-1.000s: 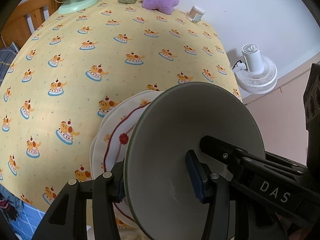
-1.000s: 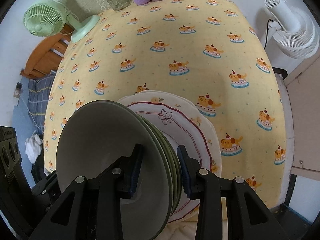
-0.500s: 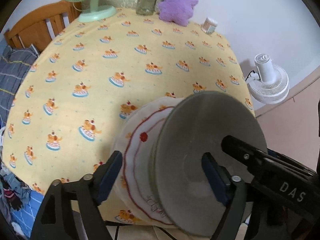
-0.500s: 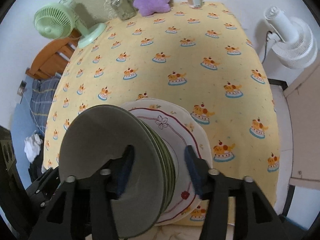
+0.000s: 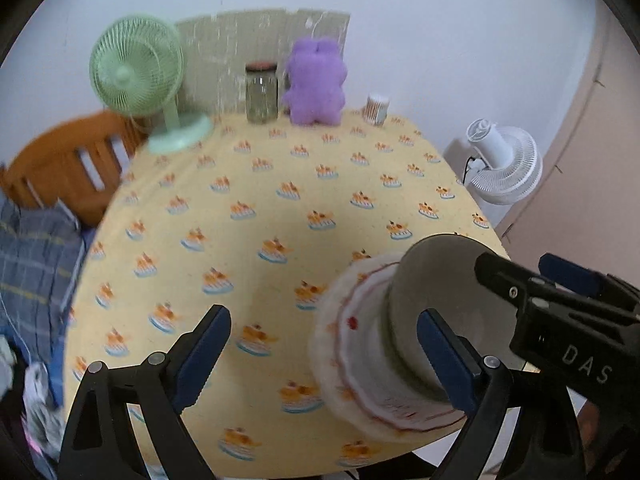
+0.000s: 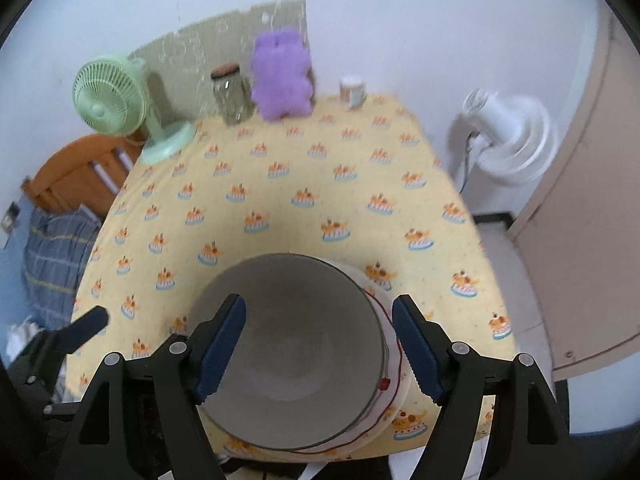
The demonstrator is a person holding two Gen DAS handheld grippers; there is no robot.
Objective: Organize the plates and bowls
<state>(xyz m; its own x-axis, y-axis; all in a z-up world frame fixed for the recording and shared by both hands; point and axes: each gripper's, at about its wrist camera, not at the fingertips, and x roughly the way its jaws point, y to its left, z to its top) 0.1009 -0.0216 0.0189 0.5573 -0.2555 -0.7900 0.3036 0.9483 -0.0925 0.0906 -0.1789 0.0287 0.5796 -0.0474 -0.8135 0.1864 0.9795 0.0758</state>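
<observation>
A grey-green bowl sits stacked on a white plate with a red line pattern at the near edge of the yellow tablecloth. In the left wrist view the bowl and the plate lie to the right. My left gripper is open and empty, back from the stack. My right gripper is open, its fingers either side of the bowl, apart from it. The right gripper's body shows in the left wrist view.
At the table's far edge stand a green fan, a glass jar, a purple plush toy and a small cup. A white fan stands on the floor to the right. A wooden bed frame is left.
Both grippers opened, let go of the bowls and drew back and up. The bowl stack now rests on the white plate.
</observation>
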